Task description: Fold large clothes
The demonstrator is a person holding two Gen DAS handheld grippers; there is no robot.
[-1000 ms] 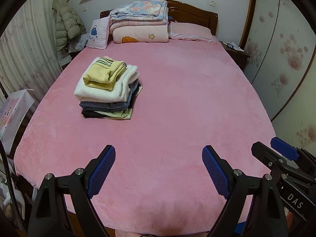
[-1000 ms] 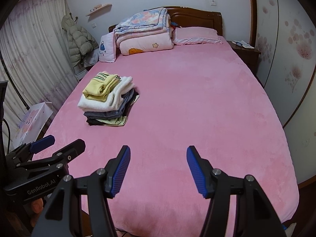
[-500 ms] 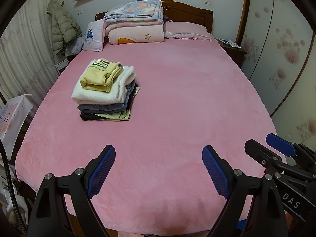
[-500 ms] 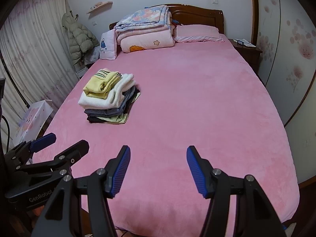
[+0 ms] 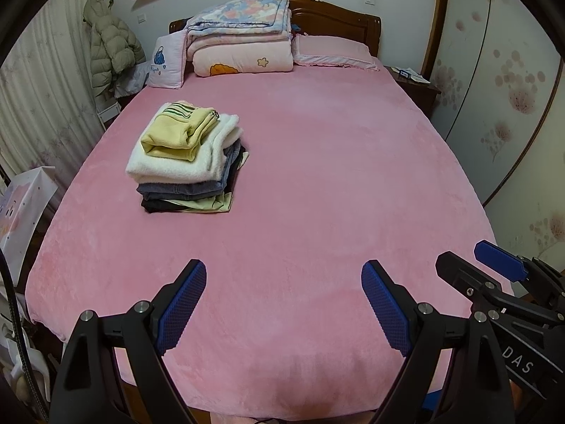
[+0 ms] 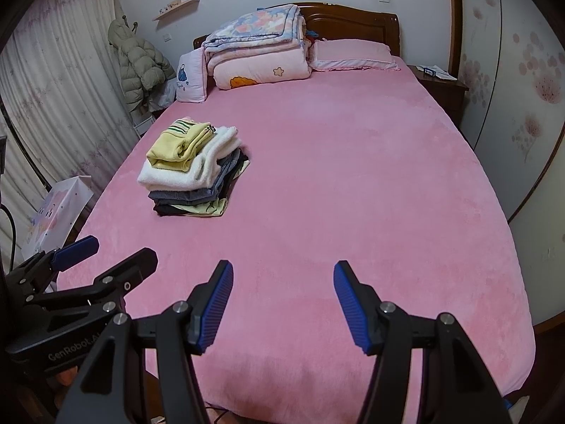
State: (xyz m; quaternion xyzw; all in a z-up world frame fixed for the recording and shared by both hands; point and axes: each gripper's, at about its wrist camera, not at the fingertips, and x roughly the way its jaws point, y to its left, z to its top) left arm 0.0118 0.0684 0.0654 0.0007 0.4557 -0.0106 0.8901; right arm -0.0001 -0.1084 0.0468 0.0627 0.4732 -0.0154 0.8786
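Both cams have tilted up a bit since 1 s ago; stack sits lower in view, otherwise nothing on bed moved. Left gripper [image 5: 283, 304] & right gripper [image 6: 283, 304] hang over near edge of pink bed [image 5: 317, 183], jaws spread wide, holding nothing. Folded clothes stack [image 5: 187, 155] rests far left on bed, yellow top uppermost, well apart from both. Quilts [image 5: 243, 39] piled at headboard.

A pink-covered bed [image 5: 317, 183] with a dark wooden headboard [image 5: 339, 14] fills the room, pale curtains [image 5: 39, 106] left, what looks like a floral-patterned wardrobe [image 5: 512, 81] right.
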